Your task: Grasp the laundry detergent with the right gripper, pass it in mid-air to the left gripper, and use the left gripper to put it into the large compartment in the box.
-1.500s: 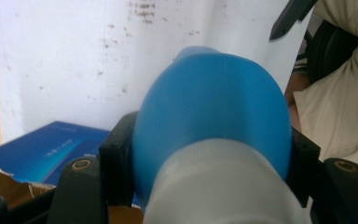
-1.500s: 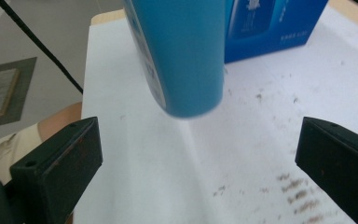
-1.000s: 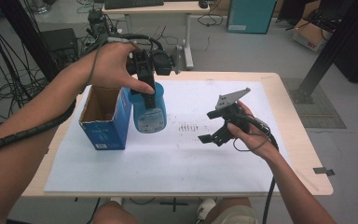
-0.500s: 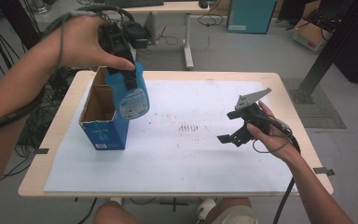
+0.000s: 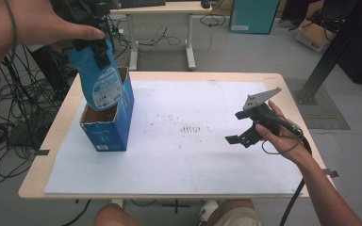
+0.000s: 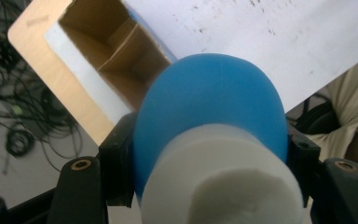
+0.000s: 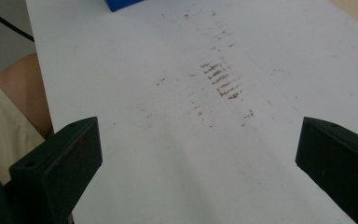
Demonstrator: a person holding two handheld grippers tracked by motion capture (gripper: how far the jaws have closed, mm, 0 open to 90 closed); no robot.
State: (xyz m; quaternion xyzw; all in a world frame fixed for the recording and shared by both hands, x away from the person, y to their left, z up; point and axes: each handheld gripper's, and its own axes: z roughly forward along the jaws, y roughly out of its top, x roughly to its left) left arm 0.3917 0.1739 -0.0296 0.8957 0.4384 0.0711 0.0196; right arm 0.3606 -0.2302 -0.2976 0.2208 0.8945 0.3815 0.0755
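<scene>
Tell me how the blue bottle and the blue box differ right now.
The blue bottle is off the table, clamped near its neck in the left gripper; the blue box stands on the white sheet. The bottle is rounded and tilted; the box is square-edged and upright. The bottle has a white cap; the box is open on top, its brown inside showing. Both are blue with white print.

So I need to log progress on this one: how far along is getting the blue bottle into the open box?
Done: the left gripper is shut on the blue bottle near its white cap and holds it in the air. In hand: the bottle hangs tilted, its base just above the open blue box. Left: lower it inside and release. The right gripper is open and holds nothing over the white sheet.
</scene>
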